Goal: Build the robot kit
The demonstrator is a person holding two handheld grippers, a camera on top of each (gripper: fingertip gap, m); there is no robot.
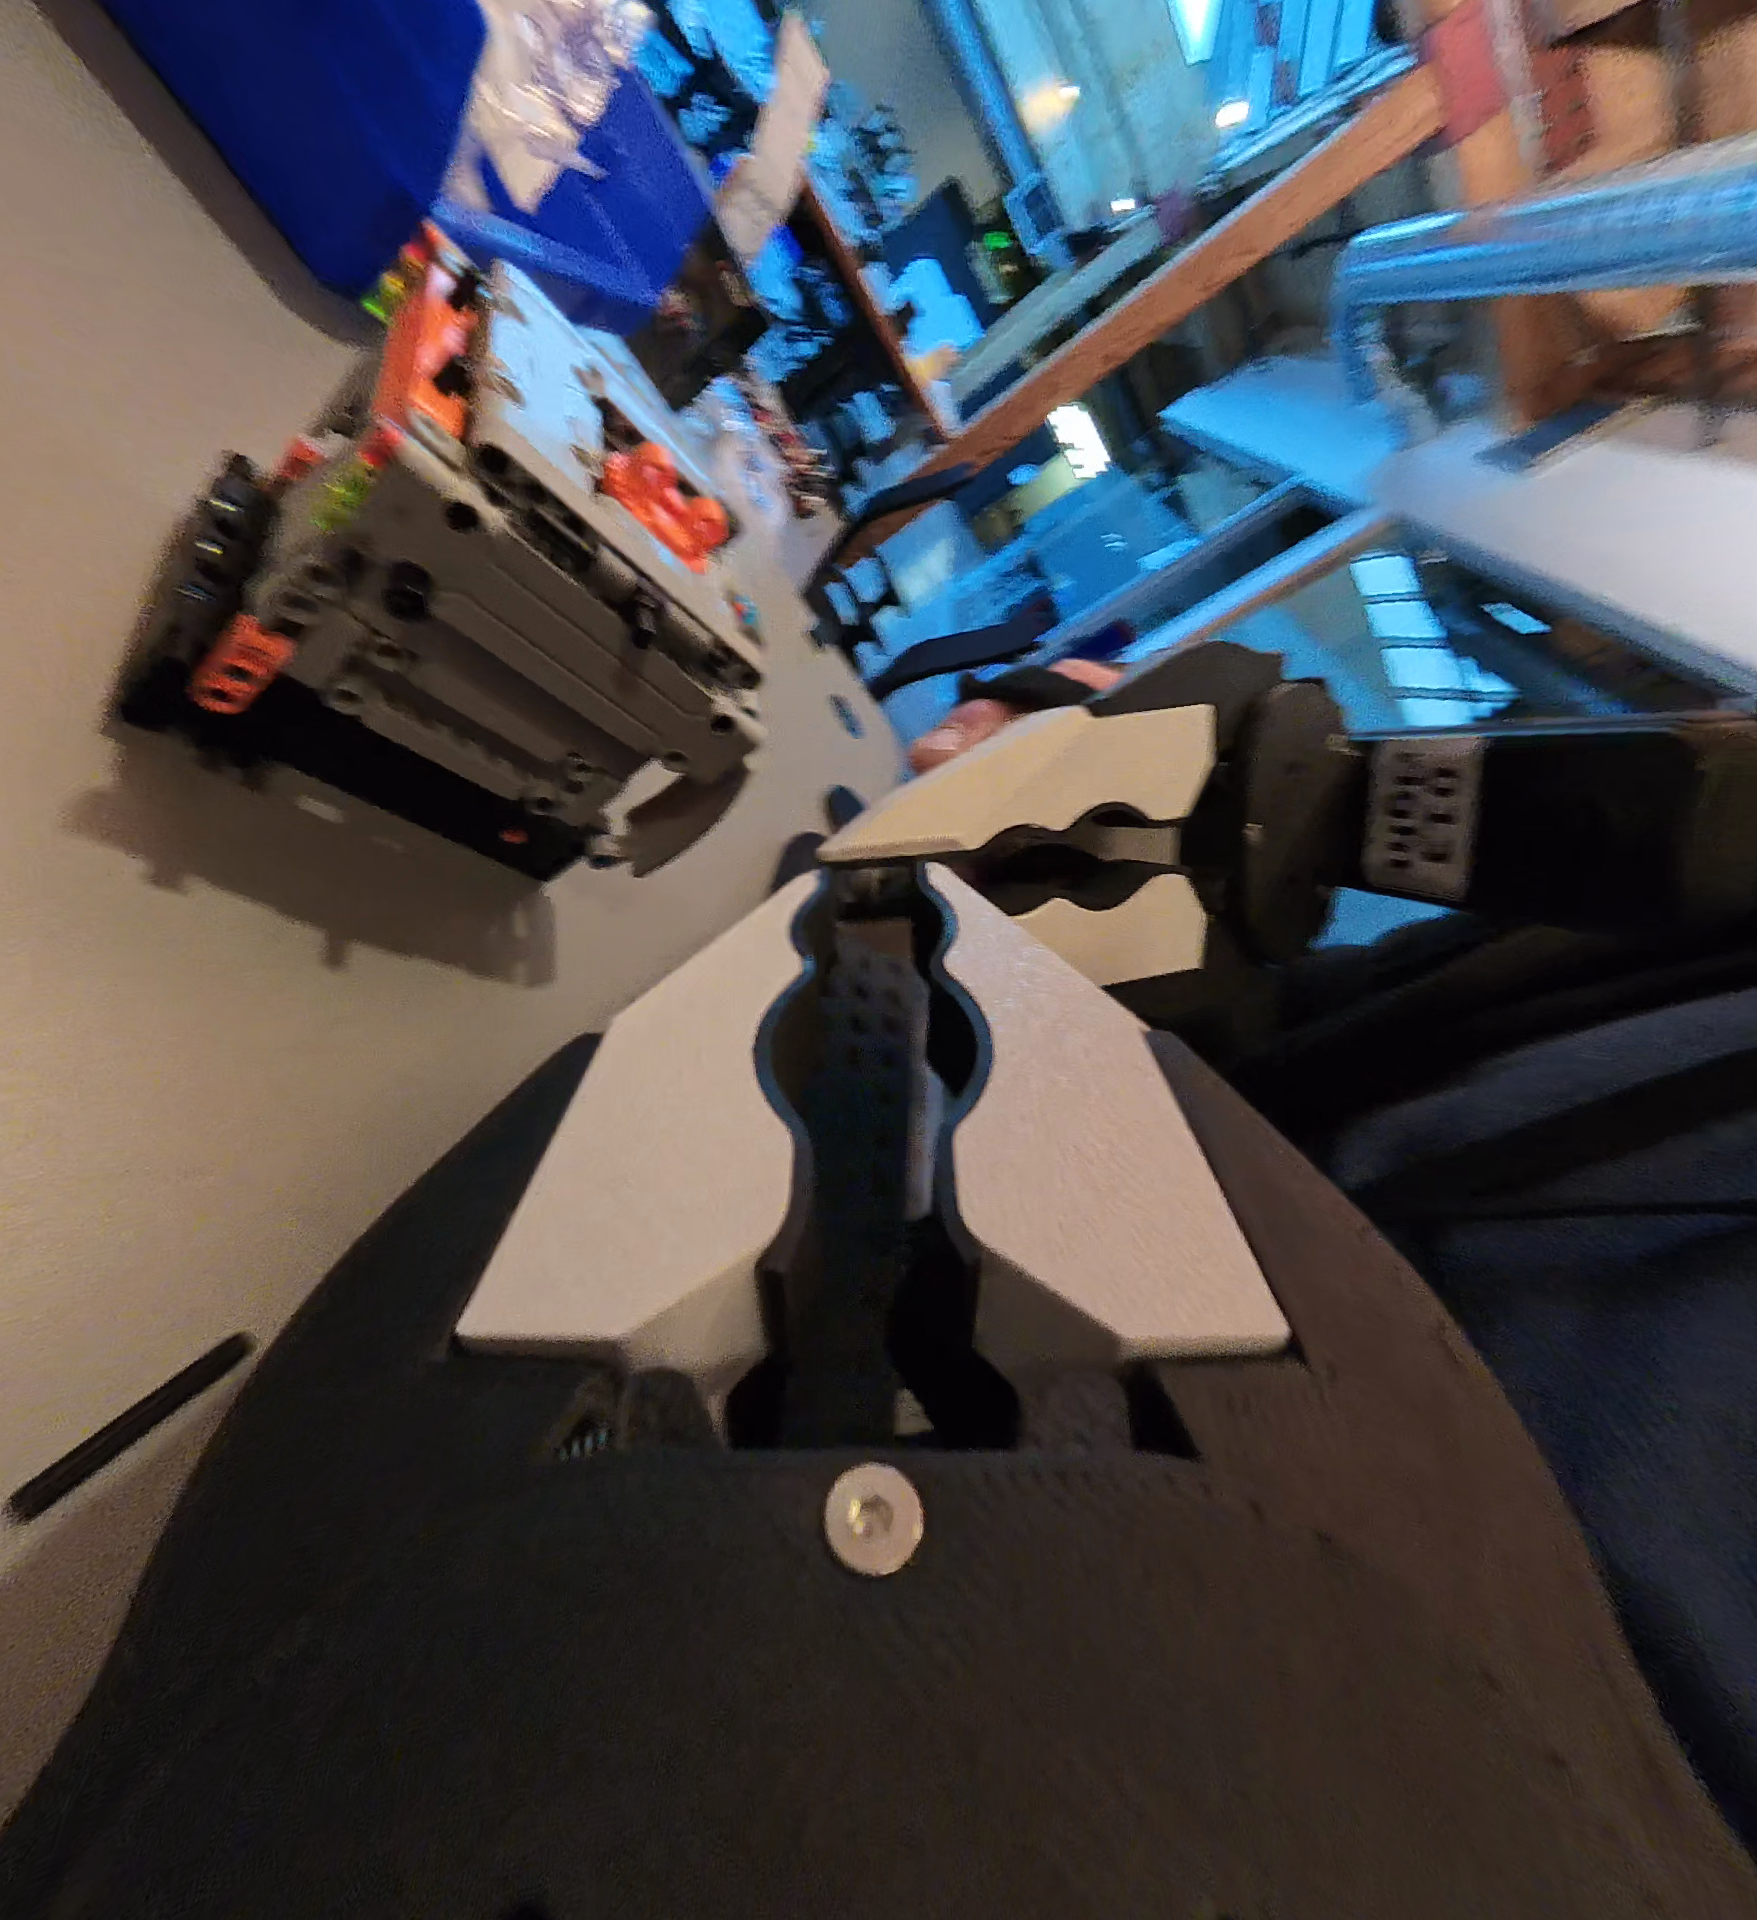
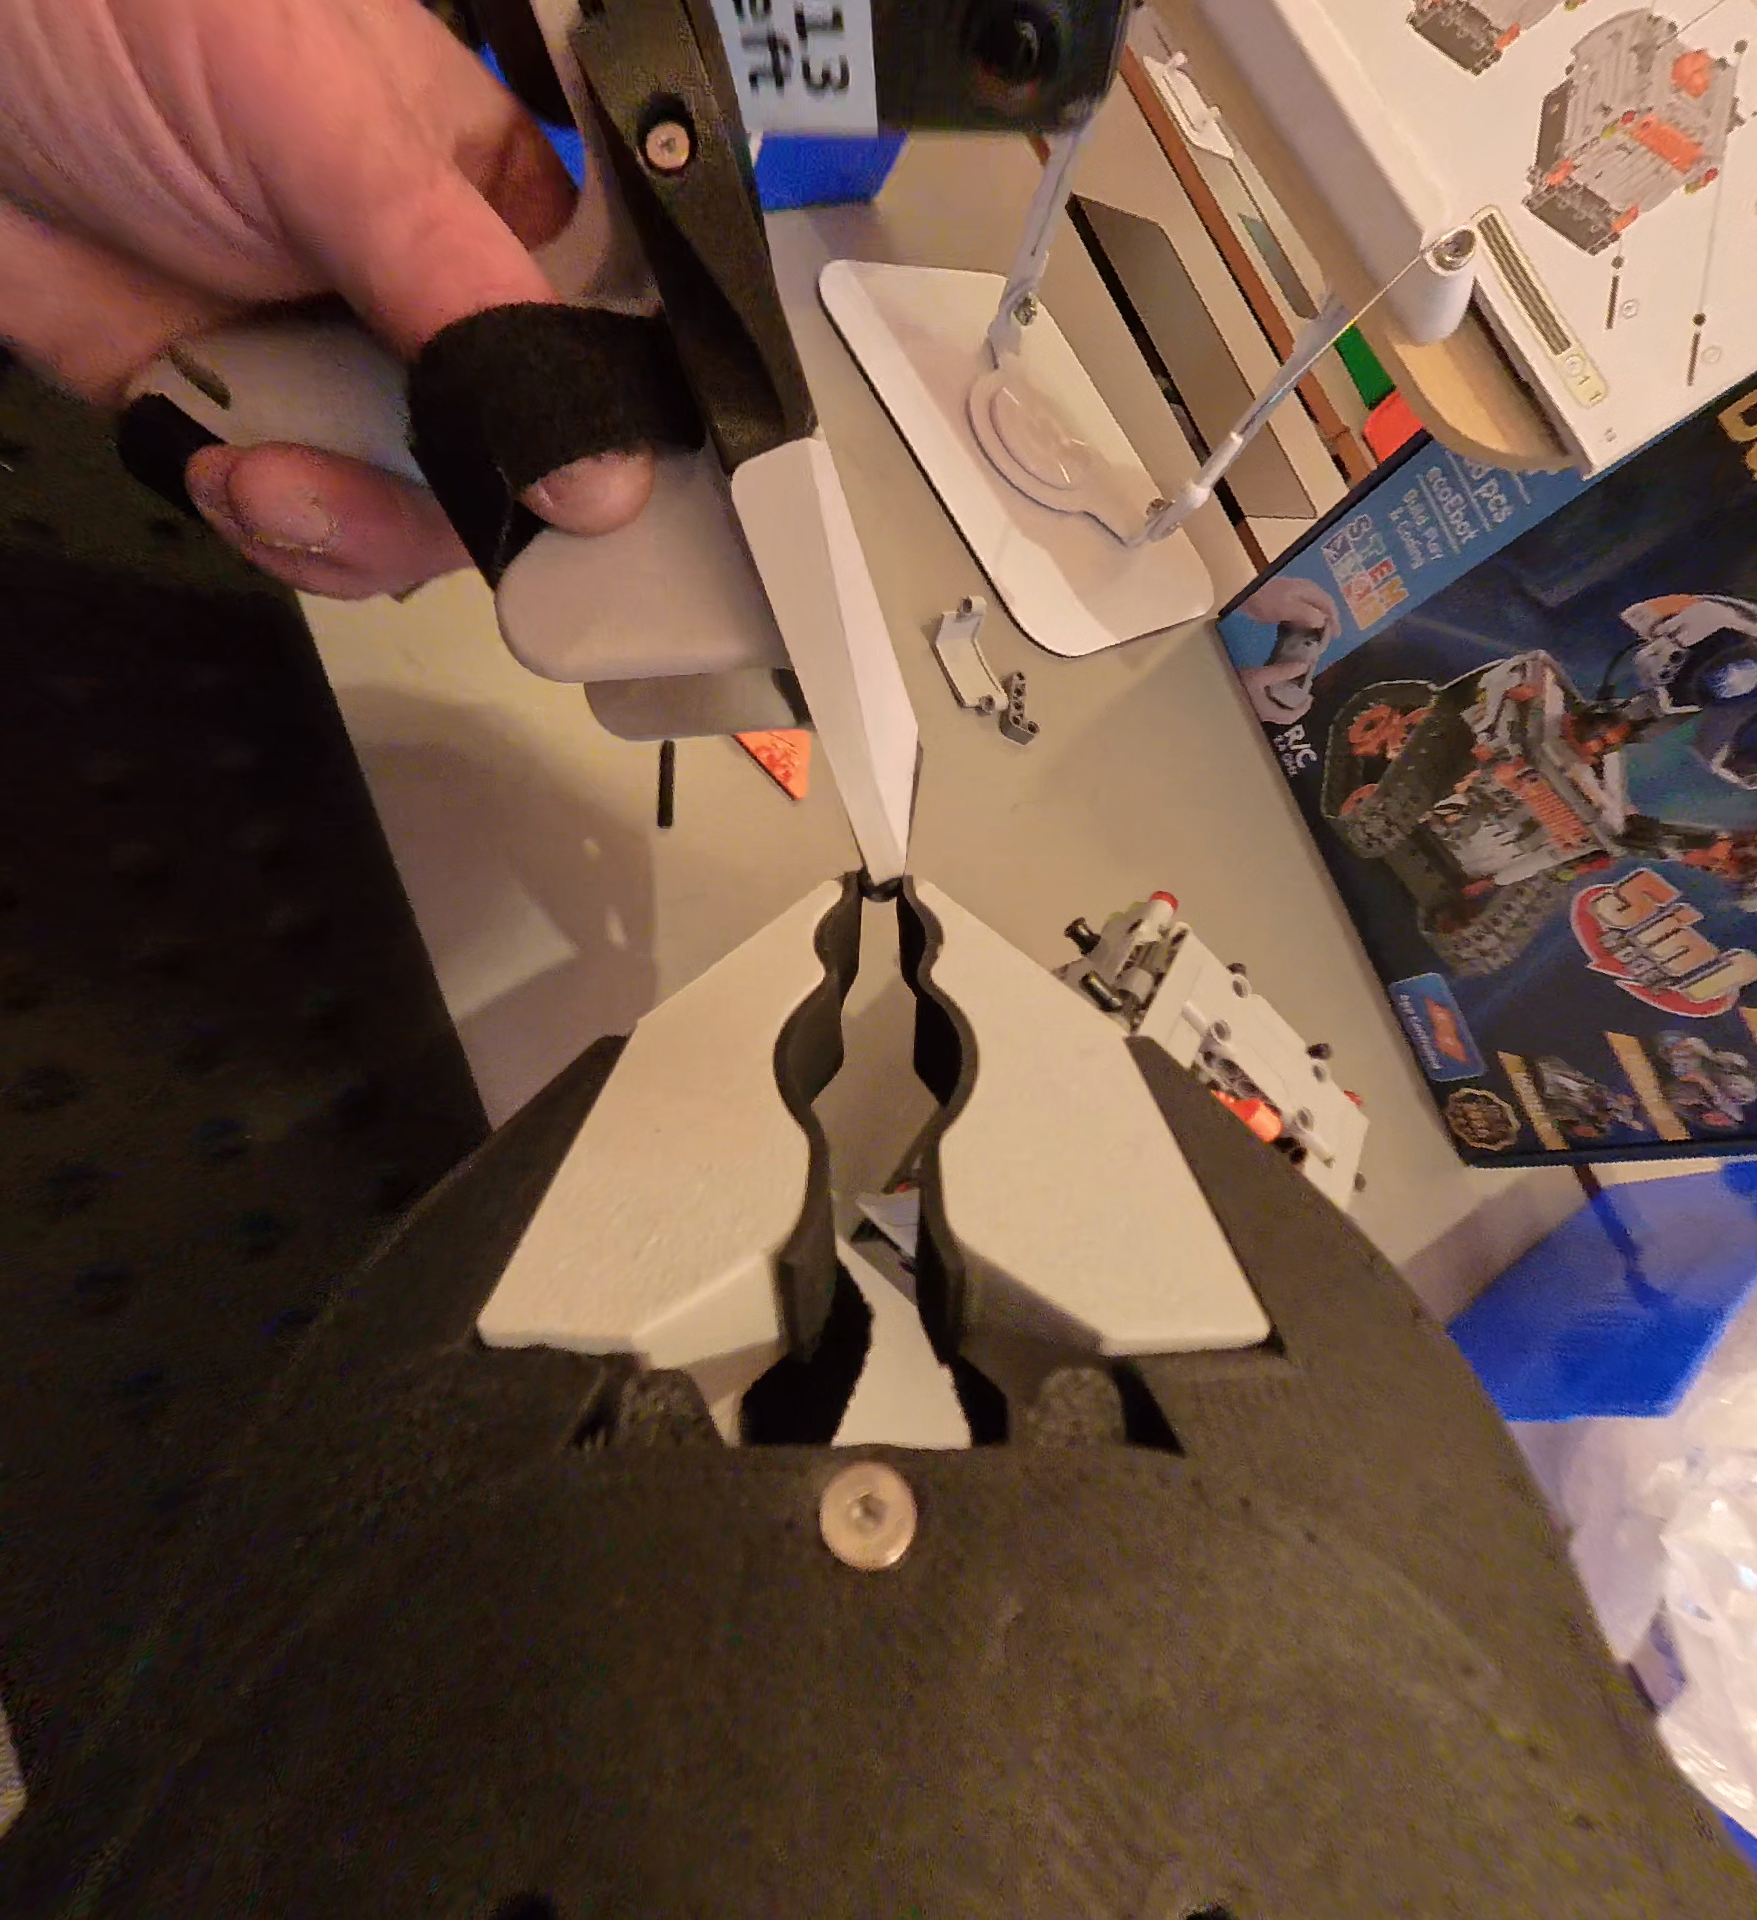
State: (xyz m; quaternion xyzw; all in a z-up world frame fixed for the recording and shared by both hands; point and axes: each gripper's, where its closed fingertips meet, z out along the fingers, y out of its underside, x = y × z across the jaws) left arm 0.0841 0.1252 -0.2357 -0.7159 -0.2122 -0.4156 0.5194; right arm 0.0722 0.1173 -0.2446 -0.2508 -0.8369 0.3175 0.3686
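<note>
My left gripper (image 1: 872, 883) and right gripper (image 2: 879, 888) meet tip to tip above the table. Both are shut on the same small dark piece (image 2: 880, 886), which shows between the left tips as a grey-black bit (image 1: 869, 885). The right gripper (image 1: 838, 847) comes in from the right in the left wrist view. The left gripper (image 2: 882, 857) comes down from the top in the right wrist view, held by a hand (image 2: 230, 208). A grey and orange brick-built model (image 1: 438, 644) stands on the table to the left, and it also shows below the right gripper (image 2: 1227, 1049).
Loose on the beige table (image 2: 1061, 831) are two small grey pieces (image 2: 983, 670), an orange piece (image 2: 775, 764) and a black axle (image 1: 126, 1429). A white stand (image 2: 1009, 436) bears an instruction booklet (image 2: 1580, 156). A kit box (image 2: 1580, 779), blue bins (image 1: 334, 135) and a plastic bag (image 2: 1736, 1610) lie around. Both grippers' tips are close together, under 4 cm apart. It is some 12 cm from my right tips to the black axle (image 1: 126, 1429). The right camera catches it too, in the right wrist view (image 2: 665, 772).
</note>
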